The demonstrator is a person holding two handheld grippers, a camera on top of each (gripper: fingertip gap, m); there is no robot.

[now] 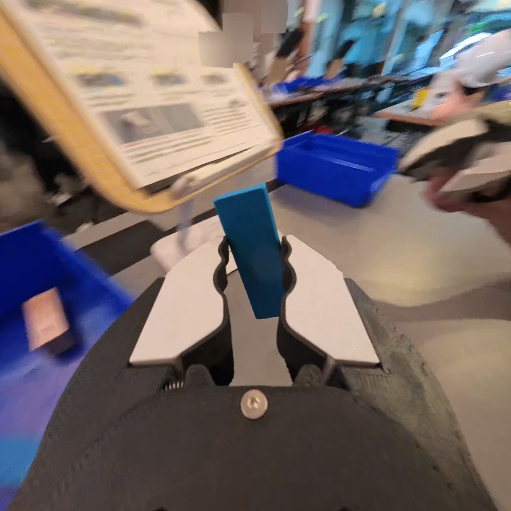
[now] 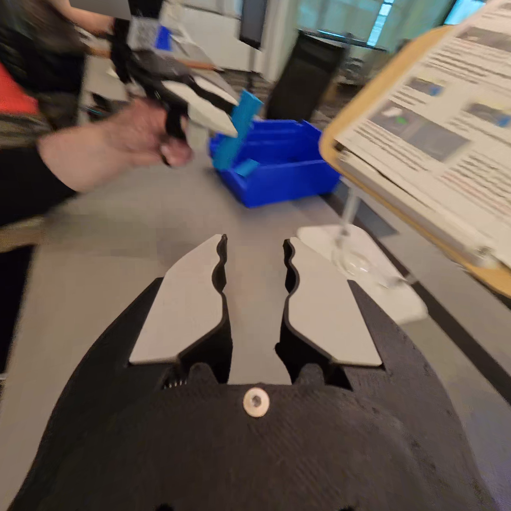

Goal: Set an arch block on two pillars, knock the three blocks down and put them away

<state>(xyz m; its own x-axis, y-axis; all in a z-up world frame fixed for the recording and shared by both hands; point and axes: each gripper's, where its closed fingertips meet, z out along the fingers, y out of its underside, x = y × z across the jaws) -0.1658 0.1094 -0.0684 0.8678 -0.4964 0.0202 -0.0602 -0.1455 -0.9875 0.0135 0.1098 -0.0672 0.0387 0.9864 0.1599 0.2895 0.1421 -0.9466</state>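
My left gripper (image 1: 254, 240) is shut on a blue rectangular block (image 1: 246, 221) and holds it tilted above the grey table (image 1: 359, 262). In the right wrist view the left gripper (image 2: 235, 117) carries this block (image 2: 232, 149) at the near left edge of a blue bin (image 2: 279, 179). A smaller blue block (image 2: 247, 167) lies in that bin. My right gripper (image 2: 255, 240) is open and empty, low over the table (image 2: 138, 249). It also shows in the left wrist view (image 1: 420, 178) at the right, in a person's hand.
A blue bin (image 1: 36, 262) at the lower left holds a tan block (image 1: 45, 320). Another blue bin (image 1: 331, 177) stands at the back right. A wood-framed sign board (image 1: 138, 96) on a white stand base (image 1: 177, 249) overhangs the table's far edge; it also shows in the right wrist view (image 2: 428, 124). Across from one pair of fingers to the other is roughly 20 cm.
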